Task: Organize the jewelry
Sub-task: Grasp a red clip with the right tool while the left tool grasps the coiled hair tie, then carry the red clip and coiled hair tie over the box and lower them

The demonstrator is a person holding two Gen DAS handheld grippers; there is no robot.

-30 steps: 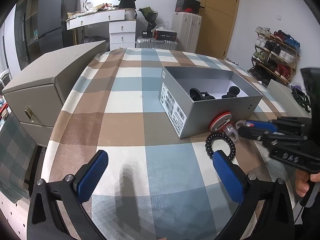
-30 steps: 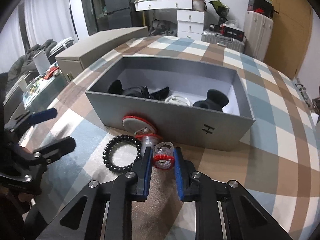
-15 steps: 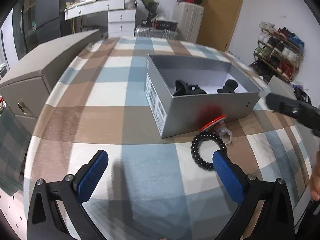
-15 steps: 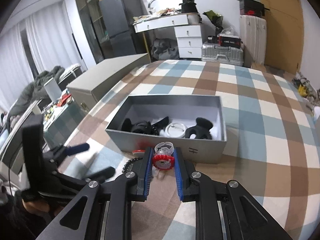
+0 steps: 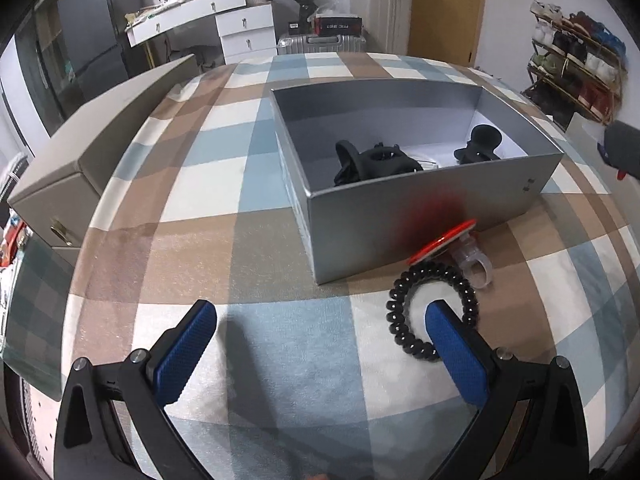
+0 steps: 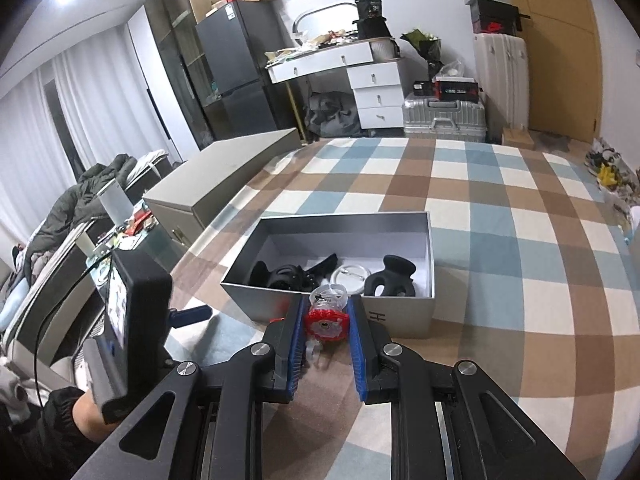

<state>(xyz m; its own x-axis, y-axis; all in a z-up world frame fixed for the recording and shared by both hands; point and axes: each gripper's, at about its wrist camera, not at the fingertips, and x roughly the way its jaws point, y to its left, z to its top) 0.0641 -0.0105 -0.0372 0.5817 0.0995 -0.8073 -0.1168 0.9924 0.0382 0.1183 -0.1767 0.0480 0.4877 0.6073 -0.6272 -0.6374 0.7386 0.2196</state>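
Note:
A grey open box [image 5: 436, 216] [image 6: 404, 312] sits on the checked tablecloth, holding black hair clips [image 5: 376, 162] [image 6: 390, 276] and a white ring [image 6: 352, 272]. My right gripper [image 6: 325, 316] is shut on a red-topped clear toy ring [image 6: 326, 316], held high in front of the box's near wall. My left gripper [image 5: 320, 344] is open, low over the cloth. A black beaded bracelet [image 5: 404, 304] lies by its right finger, next to a red-disc clear ring [image 5: 460, 248] against the box.
A beige drawer chest [image 5: 92, 152] [image 6: 216, 184] stands left of the table. The left gripper's body [image 6: 132, 320] is at the left in the right wrist view. A dresser, a fridge and suitcases stand behind.
My right gripper has risen well above the table with the red-topped ring in it and has left the left wrist view. My left gripper has edged closer to the bracelet.

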